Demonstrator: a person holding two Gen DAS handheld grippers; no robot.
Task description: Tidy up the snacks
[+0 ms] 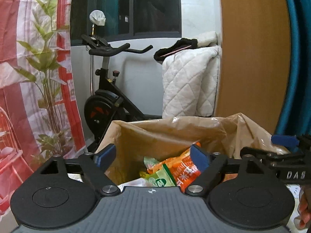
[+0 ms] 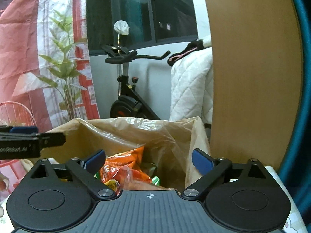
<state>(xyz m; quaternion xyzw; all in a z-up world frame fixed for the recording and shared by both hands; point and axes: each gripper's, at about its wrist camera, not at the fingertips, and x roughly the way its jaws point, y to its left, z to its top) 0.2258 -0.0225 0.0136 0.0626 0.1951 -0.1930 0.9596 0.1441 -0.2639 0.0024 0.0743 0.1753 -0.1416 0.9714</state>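
Note:
A brown plastic bag (image 1: 171,132) stands open before both grippers, also seen as the brown bag (image 2: 136,134) in the right wrist view. Inside lie an orange snack packet (image 1: 184,169) and a green packet (image 1: 159,180); the right wrist view shows the orange packet (image 2: 124,165) with a yellow wrapper (image 2: 111,184) beside it. My left gripper (image 1: 151,155) is open over the bag's mouth with nothing between its blue pads. My right gripper (image 2: 149,160) is open too, empty, over the same bag. Each gripper's tip shows at the other view's edge.
A black exercise bike (image 1: 108,97) stands behind the bag by a white wall. A white quilted blanket (image 1: 190,81) hangs to its right, next to a wooden panel (image 1: 252,54). A red and white printed backdrop (image 1: 29,77) fills the left side.

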